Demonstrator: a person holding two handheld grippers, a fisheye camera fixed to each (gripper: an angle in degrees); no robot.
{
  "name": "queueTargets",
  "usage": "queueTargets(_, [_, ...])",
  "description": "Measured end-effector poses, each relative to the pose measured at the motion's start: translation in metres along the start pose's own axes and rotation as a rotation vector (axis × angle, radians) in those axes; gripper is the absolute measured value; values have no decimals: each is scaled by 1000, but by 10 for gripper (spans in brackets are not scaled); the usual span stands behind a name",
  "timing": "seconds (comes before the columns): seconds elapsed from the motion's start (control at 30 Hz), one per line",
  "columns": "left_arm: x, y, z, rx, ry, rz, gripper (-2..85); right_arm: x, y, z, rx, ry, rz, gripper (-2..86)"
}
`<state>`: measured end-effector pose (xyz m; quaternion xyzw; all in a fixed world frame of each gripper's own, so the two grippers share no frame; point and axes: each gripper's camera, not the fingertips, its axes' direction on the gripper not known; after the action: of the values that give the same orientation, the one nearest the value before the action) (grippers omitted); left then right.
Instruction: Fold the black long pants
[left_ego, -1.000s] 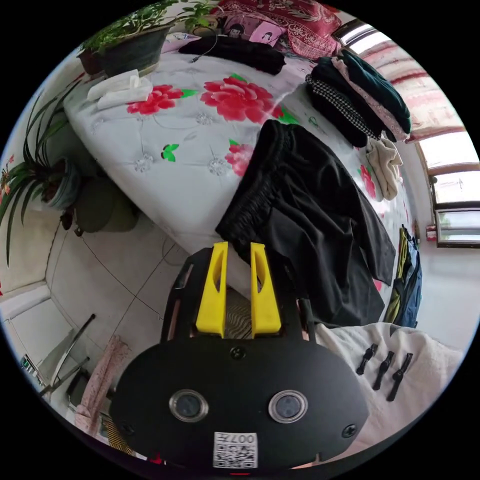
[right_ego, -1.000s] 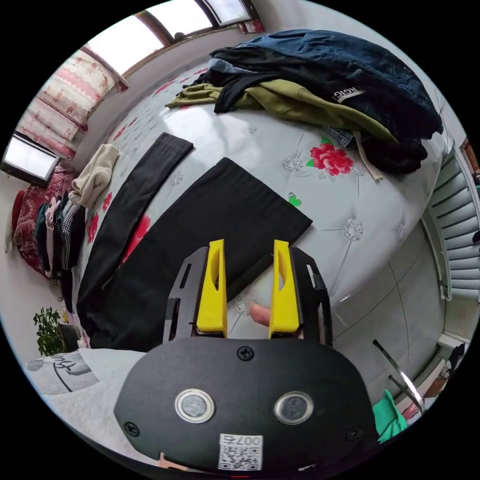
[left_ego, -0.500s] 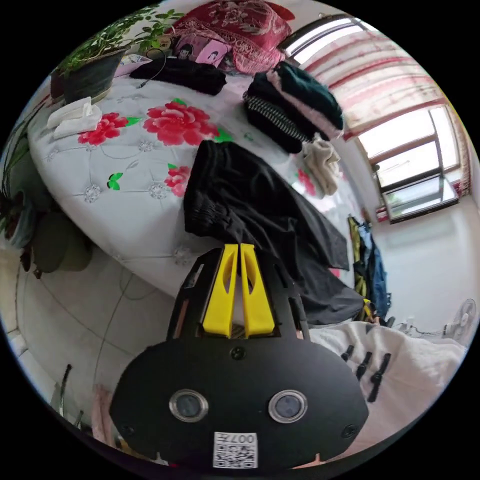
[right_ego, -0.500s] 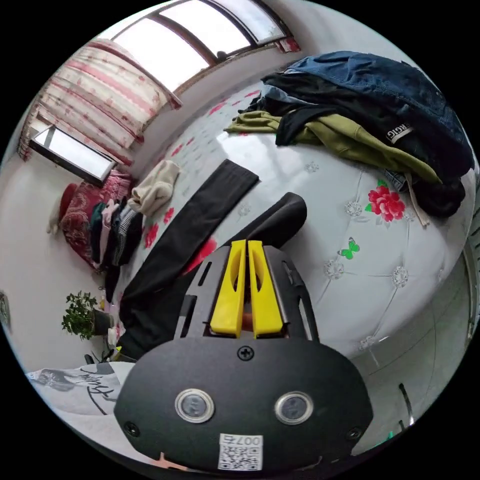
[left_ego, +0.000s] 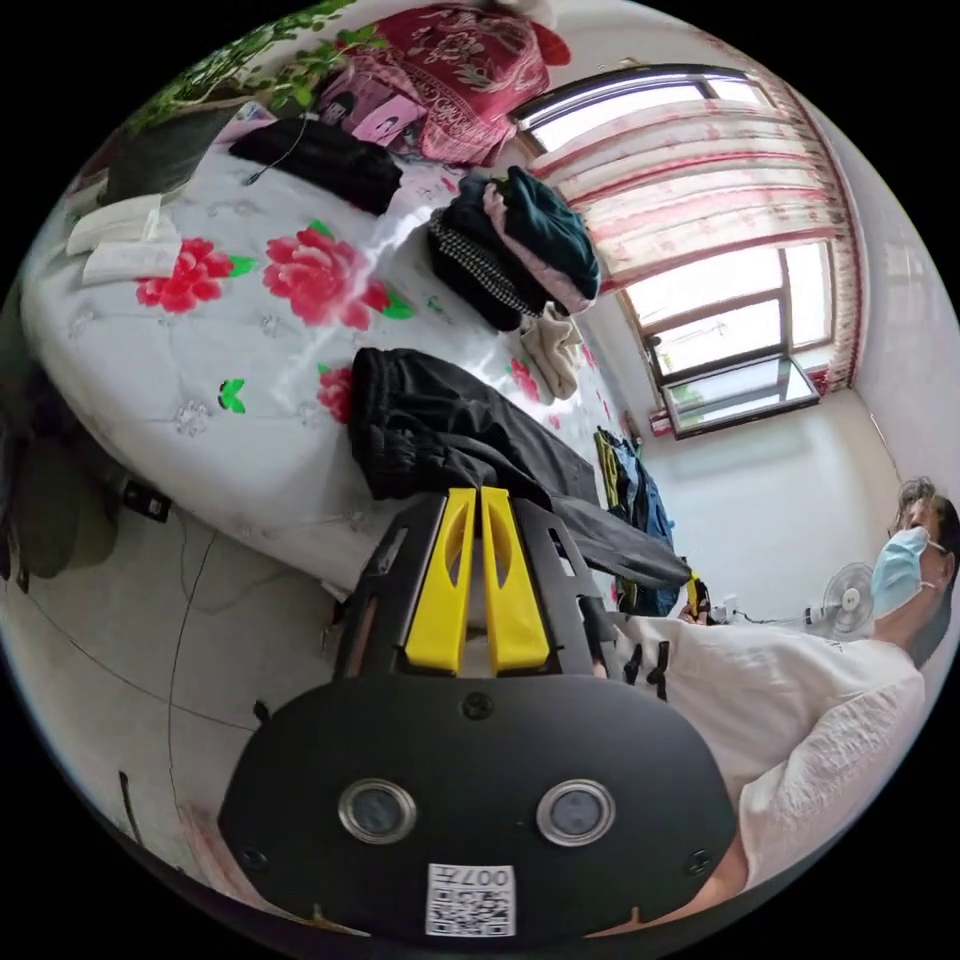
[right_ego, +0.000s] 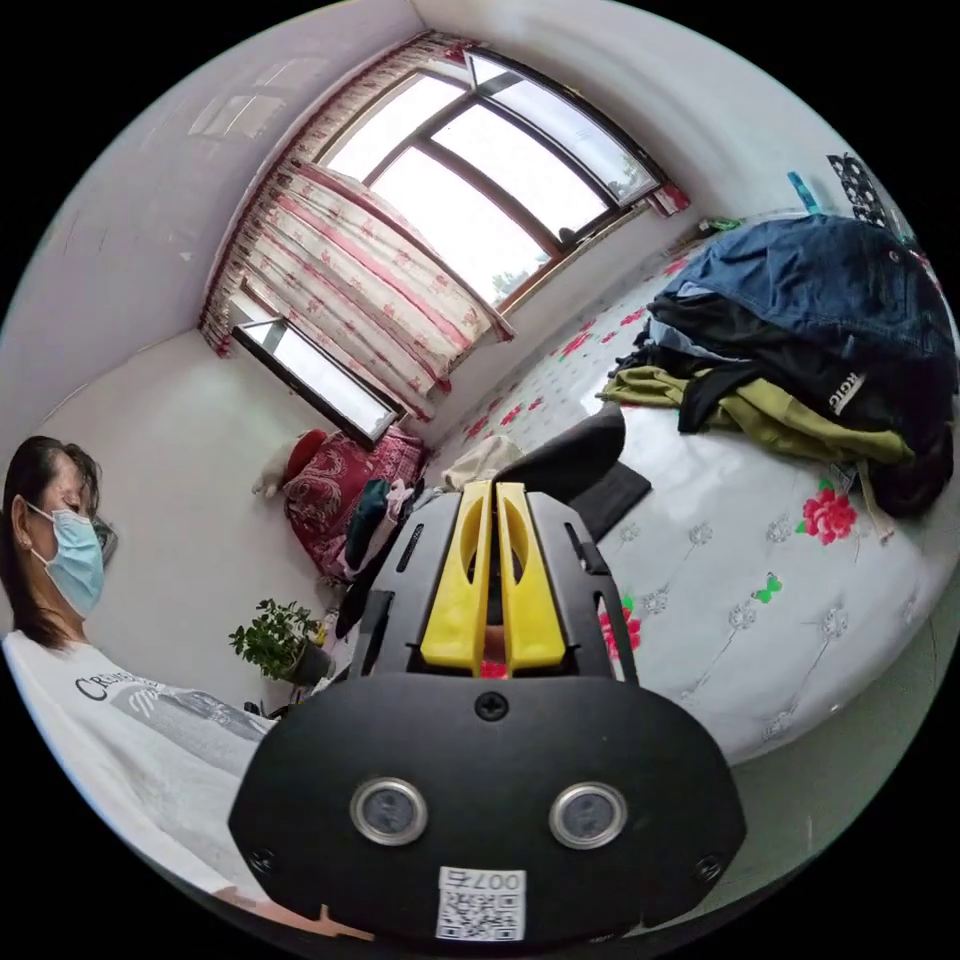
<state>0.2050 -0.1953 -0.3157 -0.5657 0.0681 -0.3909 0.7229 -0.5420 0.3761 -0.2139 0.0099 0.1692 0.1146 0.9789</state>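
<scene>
The black long pants (left_ego: 440, 430) lie on the flowered bed (left_ego: 150, 370), their gathered waistband toward the bed's edge. My left gripper (left_ego: 477, 497) is shut on the waist end, and the cloth runs away from the jaws toward the person. In the right gripper view, my right gripper (right_ego: 492, 492) is shut on a leg end of the pants (right_ego: 575, 455), which stands lifted above the bed (right_ego: 800, 620). The other leg lies flat just behind it.
A stack of folded clothes (left_ego: 520, 245) and a cream garment (left_ego: 555, 345) sit near the window side. A heap of unfolded clothes (right_ego: 800, 350) covers the bed's far end. Potted plants (left_ego: 170, 150) stand by the bed. A person in a white shirt (left_ego: 800, 710) stands close.
Both grippers went from open to shut on the pants, then rose; both views have tilted up toward the window and the person. The leg end is lifted off the bed.
</scene>
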Motion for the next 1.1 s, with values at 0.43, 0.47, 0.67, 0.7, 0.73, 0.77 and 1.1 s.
queueTargets(0.43, [-1,-23,19,95,91,-68,-10,22,-19,44,-34,49,76,-2])
queueTargets(0.47, [-1,-29,26,96,84,-76,-10,22,-21,49,-35,53,75,-2])
queueTargets(0.67, [-7,-67,70,122,63,-143,-9,12,-46,99,-55,128,35,-2])
queueTargets(0.7, [-8,-73,75,126,58,-148,-9,8,-55,115,-67,143,13,-1])
queueTargets(0.73, [-10,-88,87,133,43,-158,-8,3,-65,137,-87,160,-11,-1])
queueTargets(0.77, [-15,-107,103,136,23,-177,-7,2,-71,149,-102,170,-16,0])
queueTargets(1.1, [-53,-232,286,136,-363,-299,55,40,-122,423,-488,465,-55,33])
